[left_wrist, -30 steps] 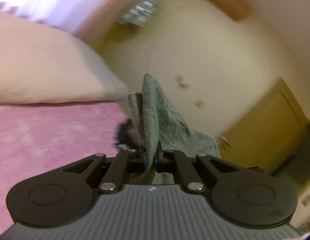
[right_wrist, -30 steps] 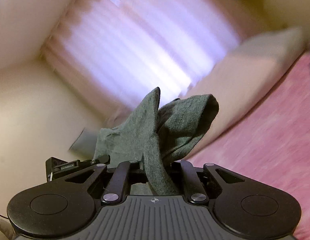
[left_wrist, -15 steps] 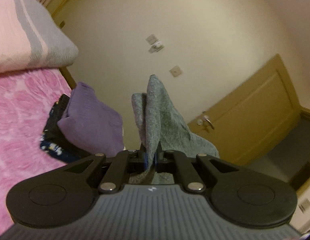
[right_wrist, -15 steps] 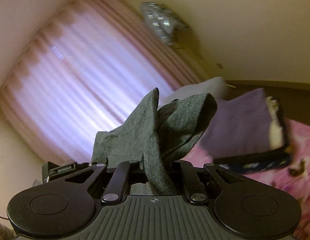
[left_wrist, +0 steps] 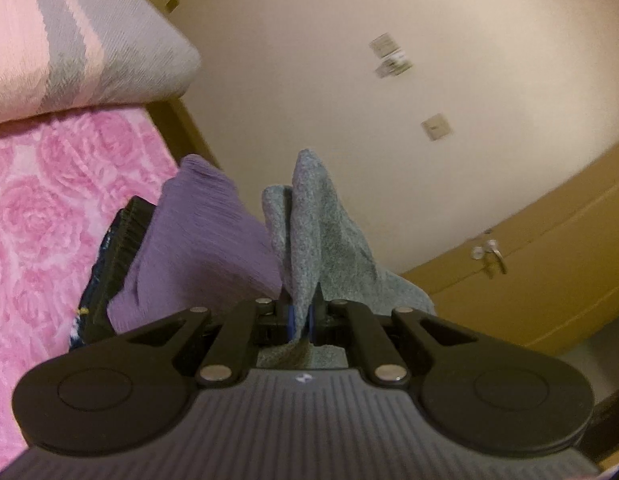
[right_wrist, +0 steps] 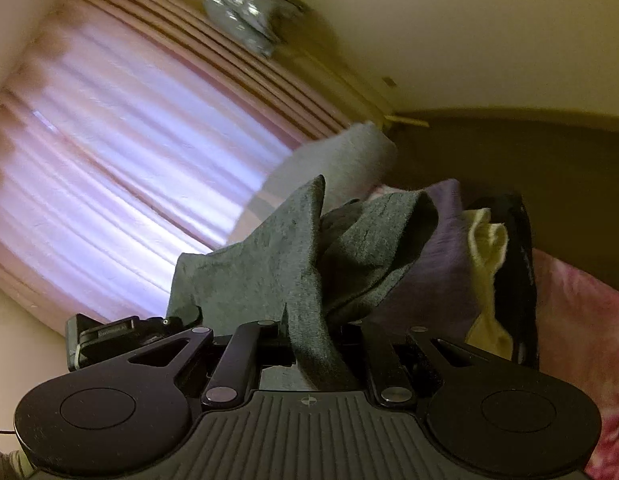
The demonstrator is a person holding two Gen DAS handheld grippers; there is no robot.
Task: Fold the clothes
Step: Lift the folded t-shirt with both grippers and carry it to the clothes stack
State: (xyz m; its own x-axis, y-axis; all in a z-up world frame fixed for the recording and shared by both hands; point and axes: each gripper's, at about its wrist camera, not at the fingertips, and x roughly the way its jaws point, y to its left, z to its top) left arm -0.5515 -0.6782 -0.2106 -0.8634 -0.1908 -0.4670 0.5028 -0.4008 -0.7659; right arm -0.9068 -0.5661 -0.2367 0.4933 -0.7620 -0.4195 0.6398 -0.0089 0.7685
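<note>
Both left tongs [left_wrist: 300, 316] and right tongs [right_wrist: 309, 332] are clamped on the grey garment [left_wrist: 329, 248], held above the pink bed [left_wrist: 37, 208]; its lower part is hidden behind the tongs, and the folded purple cloth [left_wrist: 201, 248] is partly blocked.

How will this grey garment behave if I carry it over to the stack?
Probably floppy: the grey garment droops in folds past the right gripper. Likely light; the left gripper pinches only a peak. It may sag between both grips.
</note>
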